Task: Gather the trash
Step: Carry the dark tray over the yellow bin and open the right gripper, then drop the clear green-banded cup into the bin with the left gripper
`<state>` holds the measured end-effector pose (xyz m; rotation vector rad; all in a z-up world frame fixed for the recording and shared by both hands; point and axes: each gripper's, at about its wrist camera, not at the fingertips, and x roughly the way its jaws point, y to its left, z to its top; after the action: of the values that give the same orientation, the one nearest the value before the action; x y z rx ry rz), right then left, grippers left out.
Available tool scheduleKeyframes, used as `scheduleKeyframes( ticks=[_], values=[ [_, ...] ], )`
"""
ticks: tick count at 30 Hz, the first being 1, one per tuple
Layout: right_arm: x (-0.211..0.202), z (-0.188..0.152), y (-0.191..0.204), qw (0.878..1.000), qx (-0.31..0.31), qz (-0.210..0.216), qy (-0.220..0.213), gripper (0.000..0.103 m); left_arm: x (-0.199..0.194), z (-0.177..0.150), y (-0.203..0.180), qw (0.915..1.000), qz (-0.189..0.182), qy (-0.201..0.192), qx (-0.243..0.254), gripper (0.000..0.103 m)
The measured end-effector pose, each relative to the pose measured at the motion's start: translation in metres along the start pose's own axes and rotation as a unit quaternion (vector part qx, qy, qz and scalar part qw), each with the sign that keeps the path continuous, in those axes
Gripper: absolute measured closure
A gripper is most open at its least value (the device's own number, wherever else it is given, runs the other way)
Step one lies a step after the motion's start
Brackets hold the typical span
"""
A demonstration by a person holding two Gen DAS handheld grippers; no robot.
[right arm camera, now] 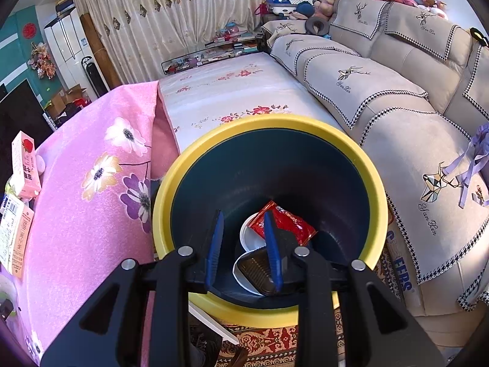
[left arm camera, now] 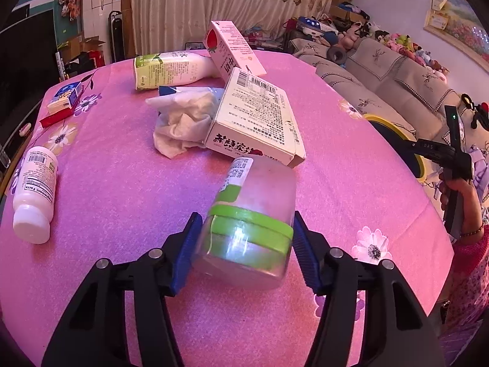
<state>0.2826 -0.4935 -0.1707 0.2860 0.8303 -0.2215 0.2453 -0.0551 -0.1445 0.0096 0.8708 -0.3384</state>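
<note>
My left gripper (left arm camera: 246,246) is shut on a clear plastic jar with a green band (left arm camera: 253,220), its blue pads pressed on both sides, just above the pink tablecloth (left arm camera: 122,198). Behind it lie a white carton (left arm camera: 259,116), a crumpled tissue (left arm camera: 180,122), a pink strawberry carton (left arm camera: 233,49), a white-and-green bottle (left arm camera: 171,68) and a small white bottle (left arm camera: 35,192). My right gripper (right arm camera: 244,244) is open and empty over the yellow-rimmed bin (right arm camera: 165,202). In the bin lie a red wrapper (right arm camera: 287,221), a white lid (right arm camera: 249,235) and a dark tray (right arm camera: 256,270).
A small blue-and-white pack (left arm camera: 65,94) and a red wrapper (left arm camera: 55,117) lie at the table's far left. The bin's rim (left arm camera: 394,128) and the right gripper's handle (left arm camera: 449,159) show past the table's right edge. A beige sofa (right arm camera: 397,91) stands right of the bin.
</note>
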Motion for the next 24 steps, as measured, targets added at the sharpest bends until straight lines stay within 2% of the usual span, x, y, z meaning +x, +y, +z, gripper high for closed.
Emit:
scheduleKeyframes(
  ticks=[6, 12, 17, 24],
  values=[
    [-0.015, 0.001, -0.002, 1.0, -0.001, 0.005, -0.013, 0.077, -0.017, 0.009, -0.021, 0.9994, -0.02, -0.02, 0.022, 0.051],
    [-0.028, 0.003, -0.007, 1.0, 0.002, 0.008, -0.028, 0.077, -0.026, 0.03, -0.052, 0.9972, -0.041, -0.039, 0.048, 0.052],
    [-0.036, 0.005, -0.014, 0.999, 0.006, 0.008, -0.037, 0.077, -0.023, 0.045, -0.077, 0.995, -0.058, -0.043, 0.07, 0.052],
    [-0.054, 0.007, -0.036, 0.998, 0.015, -0.01, -0.062, 0.077, -0.003, 0.083, -0.136, 0.986, -0.101, -0.041, 0.126, 0.051]
  ],
)
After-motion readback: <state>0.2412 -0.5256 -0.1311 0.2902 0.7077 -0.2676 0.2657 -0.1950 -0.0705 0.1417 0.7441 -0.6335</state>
